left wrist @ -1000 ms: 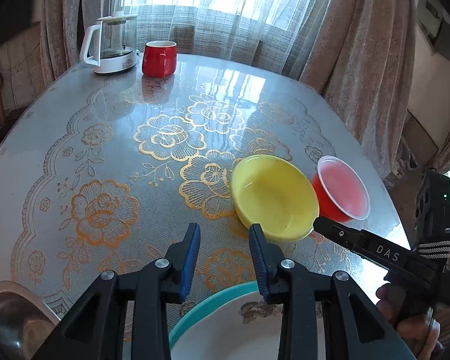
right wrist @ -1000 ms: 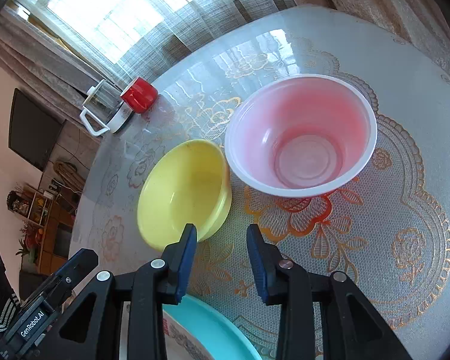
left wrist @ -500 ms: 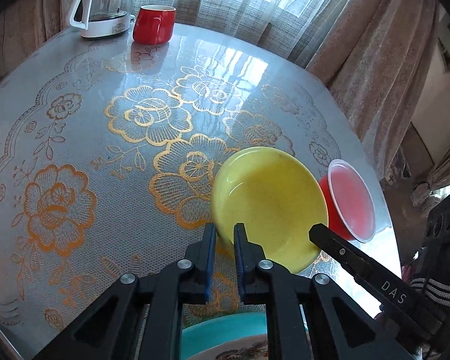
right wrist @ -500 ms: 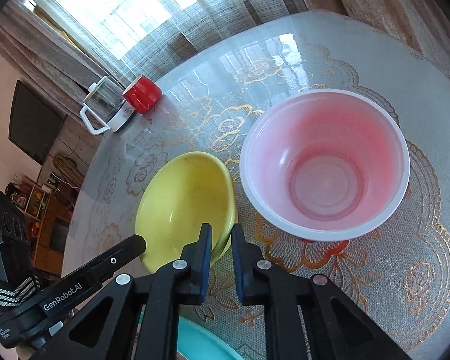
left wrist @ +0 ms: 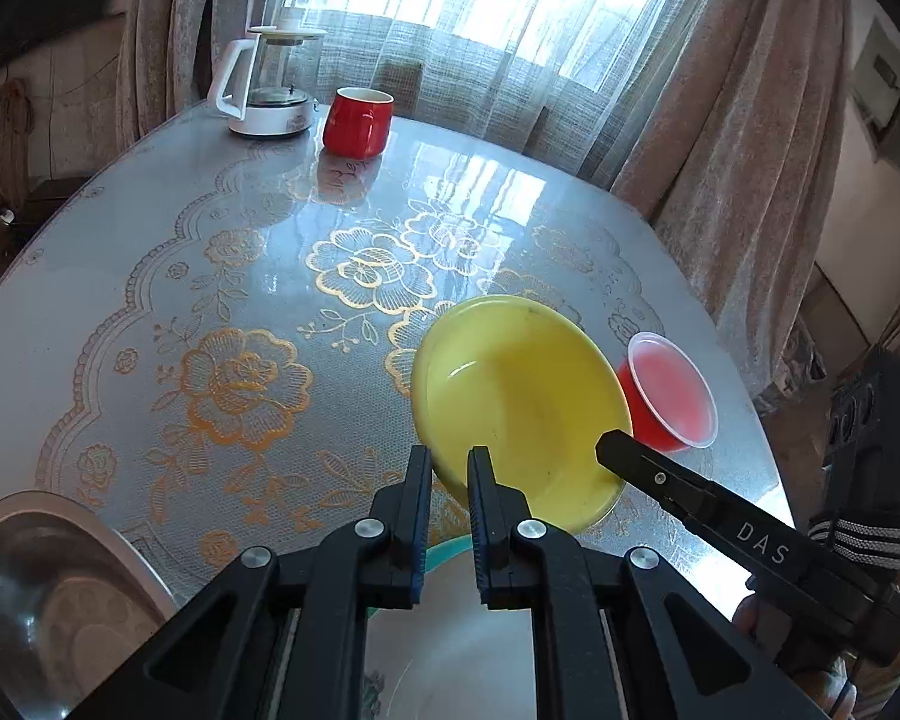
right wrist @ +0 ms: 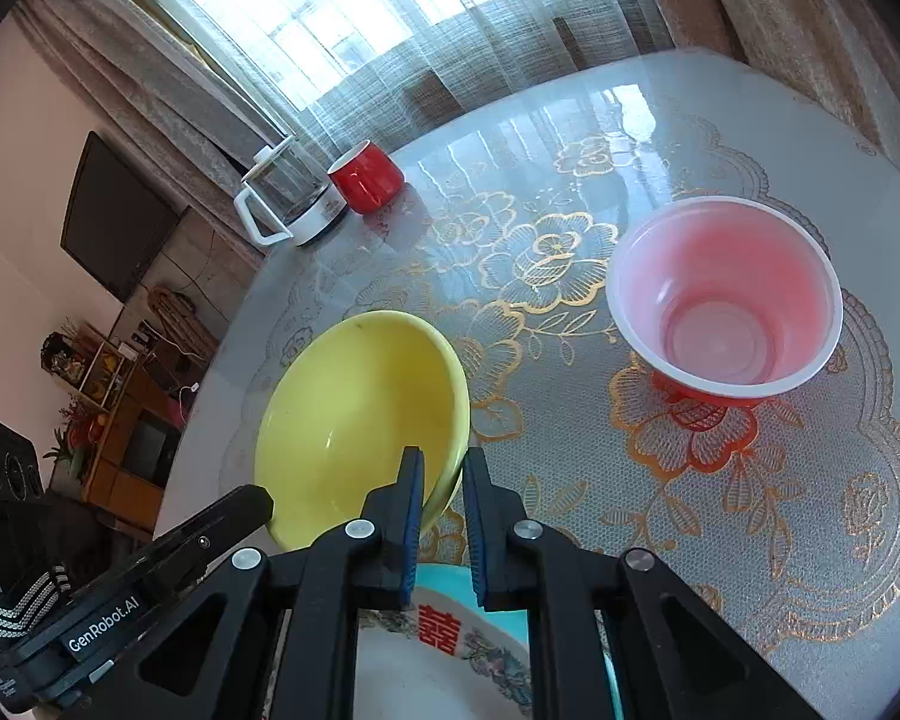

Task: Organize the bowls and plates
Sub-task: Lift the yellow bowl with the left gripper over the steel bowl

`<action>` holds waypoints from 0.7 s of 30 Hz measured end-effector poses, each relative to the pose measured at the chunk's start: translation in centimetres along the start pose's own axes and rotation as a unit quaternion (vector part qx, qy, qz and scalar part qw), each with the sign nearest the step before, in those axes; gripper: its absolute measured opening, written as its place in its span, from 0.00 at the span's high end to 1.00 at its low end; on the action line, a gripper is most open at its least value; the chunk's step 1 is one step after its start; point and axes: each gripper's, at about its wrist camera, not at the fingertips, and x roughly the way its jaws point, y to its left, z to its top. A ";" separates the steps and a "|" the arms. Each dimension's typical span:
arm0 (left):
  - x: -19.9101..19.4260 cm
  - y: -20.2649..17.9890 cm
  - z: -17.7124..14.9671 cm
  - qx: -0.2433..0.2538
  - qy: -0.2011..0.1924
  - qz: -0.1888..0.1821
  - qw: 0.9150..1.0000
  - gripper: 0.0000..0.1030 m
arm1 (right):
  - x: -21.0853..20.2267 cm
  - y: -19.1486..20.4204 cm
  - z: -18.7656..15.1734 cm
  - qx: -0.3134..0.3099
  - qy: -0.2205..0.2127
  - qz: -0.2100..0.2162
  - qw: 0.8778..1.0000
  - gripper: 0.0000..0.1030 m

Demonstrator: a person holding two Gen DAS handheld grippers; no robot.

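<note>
Above the table [left wrist: 150, 276], yellow bowl [left wrist: 519, 402] tilted, rim pinched by left gripper [left wrist: 450, 480] and right gripper [right wrist: 441, 480]

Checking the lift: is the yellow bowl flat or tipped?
Tipped. The yellow bowl has its near rim raised, pinched by both the left claw and the right claw.

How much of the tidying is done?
Nothing looks put away yet. In hand: both the left hand-held gripper and the right hand-held gripper pinch the yellow bowl's rim, and it looks lifted, tilted over the teal plate. Left: set it down, then deal with the pink bowl, alone on the table, and the metal bowl.
</note>
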 end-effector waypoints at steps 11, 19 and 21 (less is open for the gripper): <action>-4.7 4.4 -2.5 -0.028 -0.030 0.001 0.999 0.89 | 0.9 7.0 -3.6 -0.076 0.023 0.008 0.997 0.90; -3.9 7.0 -1.7 -0.052 -0.021 0.022 0.998 0.88 | 1.3 5.9 -3.3 -0.062 0.025 -0.013 0.998 0.88; -3.6 7.2 -1.5 -0.055 -0.017 0.016 0.998 0.88 | 1.0 4.9 -2.9 -0.044 0.024 -0.014 0.999 0.80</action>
